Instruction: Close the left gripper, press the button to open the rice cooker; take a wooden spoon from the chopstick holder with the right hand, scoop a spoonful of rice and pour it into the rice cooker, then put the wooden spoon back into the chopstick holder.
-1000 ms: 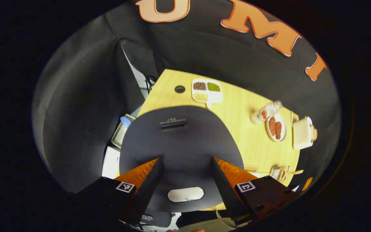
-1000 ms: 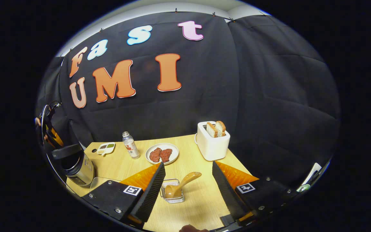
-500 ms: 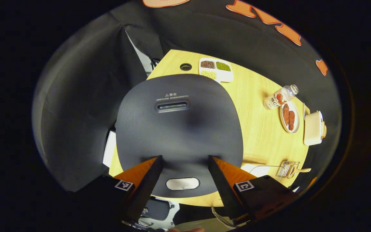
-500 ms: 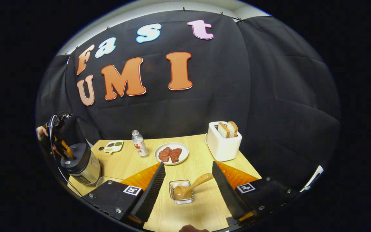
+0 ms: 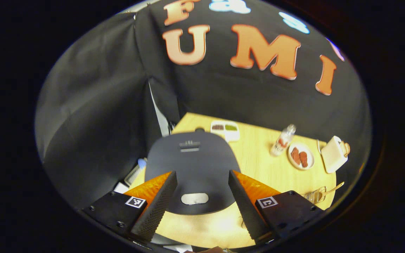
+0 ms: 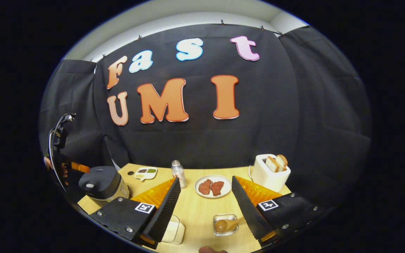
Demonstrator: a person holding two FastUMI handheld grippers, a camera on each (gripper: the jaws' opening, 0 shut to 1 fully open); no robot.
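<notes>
**Backed off from the lid — fingers not yet closed for the press**

Both cameras sit farther back and higher than half a second ago: the rice cooker [image 5: 192,168] looks smaller between the left hand-held gripper [image 5: 198,200] fingers, and more of the booth wall shows above it. The right hand-held gripper [image 6: 206,207] has also pulled back, so the chopstick holder [image 6: 225,225] now lies low in its view.

- Left hand-held gripper: released, jaws standing wide apart, hovering above the front of the cooker. The pale oval button [image 5: 194,199] sits between the fingers, untouched. Lid looks down and latched.
- Right hand-held gripper: released, holding nothing. The wooden spoon [image 6: 223,225] rests in the chopstick holder, handle leaning toward the right finger.
- Also on the worktop [image 6: 195,211]: a clear container [image 6: 172,230] just beside the left finger of the right hand-held gripper — contents too pale to tell; farther back a bottle [image 6: 178,173], a plate [image 6: 213,186], a toaster [image 6: 269,172] and a divided dish [image 6: 145,173].

Step in hand, by my reading: shut the left fingers, then press. Closing first matters — open fingers would straddle the button and land on the lid. Once closed, come straight down with the joined tips centred on the oval, and press along its axis so the cooker does not skid on the worktop. Keep clear of the lid's swing as it opens.
</notes>
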